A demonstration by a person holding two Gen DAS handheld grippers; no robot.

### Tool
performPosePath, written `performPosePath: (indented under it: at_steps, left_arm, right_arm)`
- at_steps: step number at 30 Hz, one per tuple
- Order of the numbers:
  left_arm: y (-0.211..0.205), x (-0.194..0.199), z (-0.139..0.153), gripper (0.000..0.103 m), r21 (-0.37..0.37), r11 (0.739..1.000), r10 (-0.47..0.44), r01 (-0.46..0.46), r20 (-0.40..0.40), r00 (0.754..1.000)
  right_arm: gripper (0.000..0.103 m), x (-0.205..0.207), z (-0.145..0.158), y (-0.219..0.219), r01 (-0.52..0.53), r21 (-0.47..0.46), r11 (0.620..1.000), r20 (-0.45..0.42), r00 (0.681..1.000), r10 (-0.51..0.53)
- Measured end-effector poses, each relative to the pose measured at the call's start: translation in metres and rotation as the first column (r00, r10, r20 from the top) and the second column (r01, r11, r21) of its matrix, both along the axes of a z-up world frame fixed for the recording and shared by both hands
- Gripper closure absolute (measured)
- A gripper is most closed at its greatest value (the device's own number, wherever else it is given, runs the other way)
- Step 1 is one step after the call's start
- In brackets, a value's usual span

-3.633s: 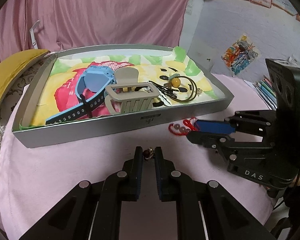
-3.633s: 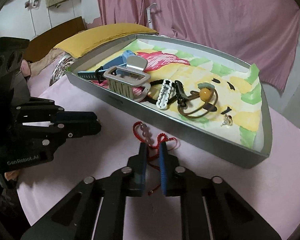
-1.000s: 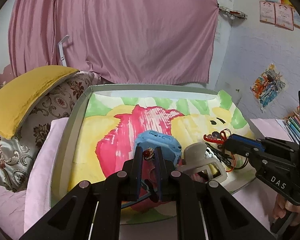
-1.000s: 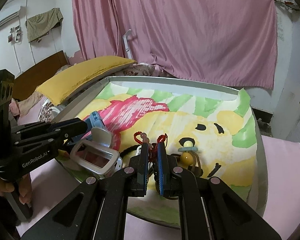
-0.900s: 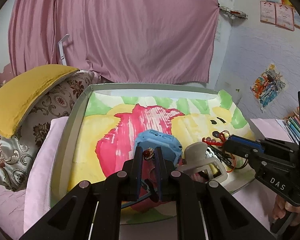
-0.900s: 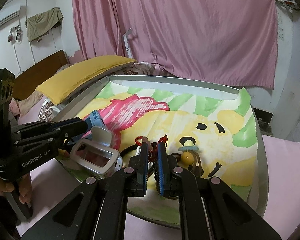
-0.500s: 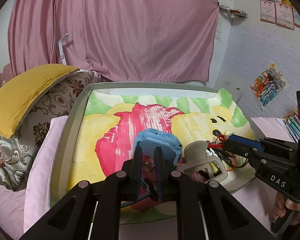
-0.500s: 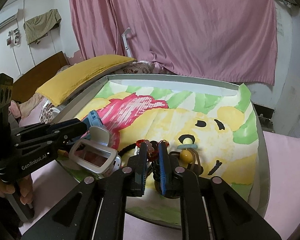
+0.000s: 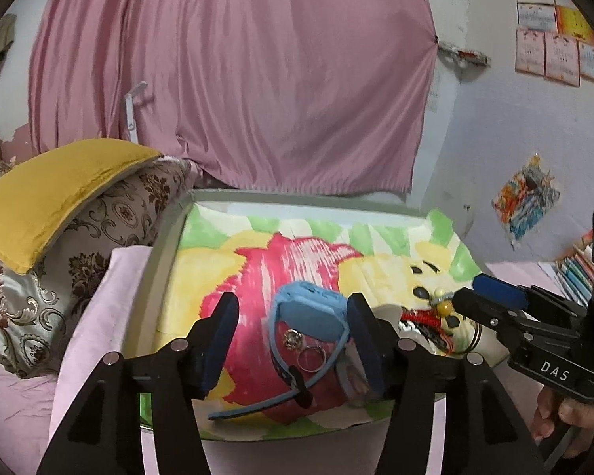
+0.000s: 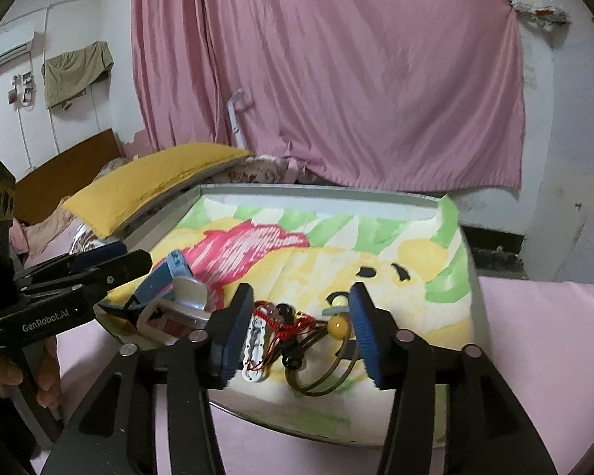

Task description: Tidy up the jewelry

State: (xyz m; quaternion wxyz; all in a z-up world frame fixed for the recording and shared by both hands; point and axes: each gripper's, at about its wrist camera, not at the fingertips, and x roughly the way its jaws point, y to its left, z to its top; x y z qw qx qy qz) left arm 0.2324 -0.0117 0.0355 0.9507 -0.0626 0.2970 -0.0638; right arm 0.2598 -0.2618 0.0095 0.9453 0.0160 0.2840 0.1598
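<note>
A grey tray (image 9: 160, 253) lined with a bright painted sheet holds the jewelry. My left gripper (image 9: 293, 340) hovers over its near left part, jaws opening, nothing pressed between the pads. Below it a small silver ring (image 9: 312, 357) and a round charm (image 9: 292, 338) lie inside the loop of a blue watch (image 9: 311, 308). My right gripper (image 10: 303, 326) hangs over the near middle, jaws also opening. Under it the red beaded string bracelet (image 10: 275, 322) lies loose on a heap with a white clip (image 10: 255, 340), a dark bangle (image 10: 324, 376) and a yellow bead (image 10: 338, 326).
A beige hair claw (image 10: 178, 308) lies beside the blue watch. A yellow cushion (image 9: 55, 194) on a patterned pillow lies left of the tray. Pink cloth covers the surface, and a pink curtain hangs behind. A hand (image 9: 566, 419) holds the right gripper's handle.
Both grippers have gone from shut to open. The ring and charm dropped from the left jaws into the watch loop; the red bracelet dropped from the right jaws onto the heap.
</note>
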Motion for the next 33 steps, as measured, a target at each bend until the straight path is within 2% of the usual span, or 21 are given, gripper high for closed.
performPosePath:
  at_steps: [2, 6, 8, 11, 14, 17, 25, 33]
  left_arm:
    - [0.002, -0.002, 0.002, 0.041, 0.002, 1.000, 0.013, -0.014, 0.016, 1.000]
    - [0.006, -0.008, 0.006, 0.028, -0.007, 0.999, 0.041, -0.041, 0.050, 0.998]
    - [0.008, -0.011, 0.008, 0.021, -0.010, 0.998, 0.057, -0.056, 0.069, 0.996]
    - [0.012, -0.016, 0.011, 0.007, -0.017, 0.996, 0.084, -0.083, 0.106, 0.991]
    - [0.014, -0.023, 0.014, 0.001, -0.032, 0.994, 0.104, -0.100, 0.140, 0.985]
    - [0.014, -0.028, 0.015, 0.001, -0.032, 0.994, 0.112, -0.108, 0.154, 0.982]
    - [0.014, -0.047, 0.019, 0.001, -0.018, 0.992, 0.125, -0.124, 0.202, 0.971]
    - [0.016, -0.072, 0.027, 0.001, -0.010, 0.992, 0.128, -0.129, 0.231, 0.965]
  right_arm:
    - [0.046, -0.004, 0.002, -0.002, 0.012, 0.003, 1.000, 0.025, 1.000, -0.012]
    - [0.037, -0.012, 0.007, -0.004, 0.039, -0.002, 0.999, 0.075, 0.996, -0.038]
    - [0.027, -0.017, 0.010, -0.007, 0.050, 0.005, 0.999, 0.102, 0.994, -0.050]
    - [0.016, -0.025, 0.013, -0.011, 0.064, 0.021, 0.998, 0.143, 0.988, -0.066]
    - [0.007, -0.031, 0.016, -0.014, 0.071, 0.036, 0.997, 0.176, 0.981, -0.076]
    - [0.004, -0.038, 0.018, -0.017, 0.073, 0.051, 0.996, 0.210, 0.974, -0.082]
    - [0.003, -0.059, 0.026, -0.022, 0.080, 0.066, 0.995, 0.289, 0.952, -0.096]
    - [0.002, -0.086, 0.035, -0.029, 0.094, 0.087, 0.992, 0.333, 0.936, -0.118]
